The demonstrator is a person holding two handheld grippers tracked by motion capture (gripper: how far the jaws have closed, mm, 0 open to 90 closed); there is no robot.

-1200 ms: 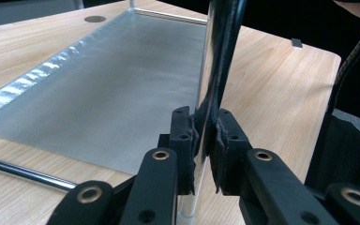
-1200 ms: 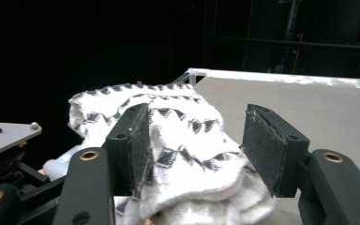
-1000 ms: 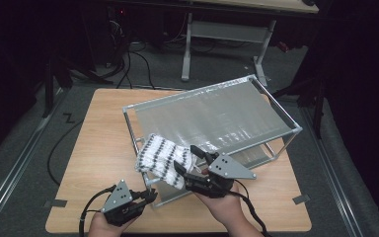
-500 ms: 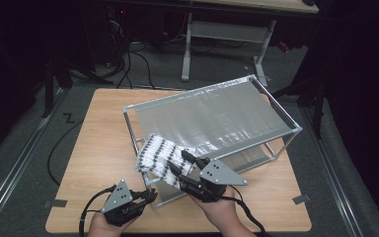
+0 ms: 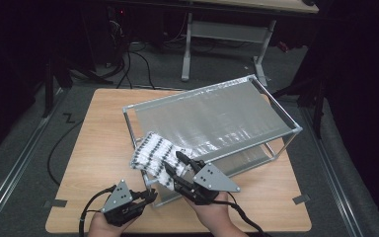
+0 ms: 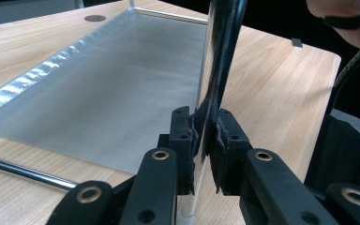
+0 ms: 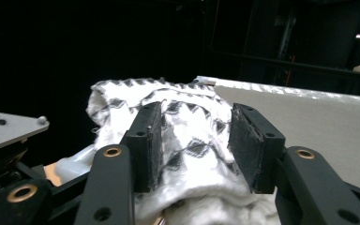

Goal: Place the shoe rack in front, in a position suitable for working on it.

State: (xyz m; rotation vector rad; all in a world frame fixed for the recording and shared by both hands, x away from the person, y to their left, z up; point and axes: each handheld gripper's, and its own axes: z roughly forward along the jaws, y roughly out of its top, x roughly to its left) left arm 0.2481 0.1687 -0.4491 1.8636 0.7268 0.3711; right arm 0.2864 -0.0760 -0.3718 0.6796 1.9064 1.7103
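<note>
Item: white cloth with a black zigzag pattern (image 5: 159,157), bunched and draped over the near left corner of a silver metal-framed rack with a grey mesh shelf (image 5: 217,118), lower centre of the high view; its underside and far edge are hidden by folds. Right gripper (image 5: 177,164): its jaws straddle the cloth and have just been closing, the cloth between them; in the right gripper view the pad on the left meets the fabric, the other stands apart. Left gripper (image 5: 150,195): jaws clamped on the rack's thin upright corner post (image 6: 215,61), whose top is cut off in the left gripper view. Light wooden surface (image 5: 103,138) beneath; surroundings dark and indistinct.
</note>
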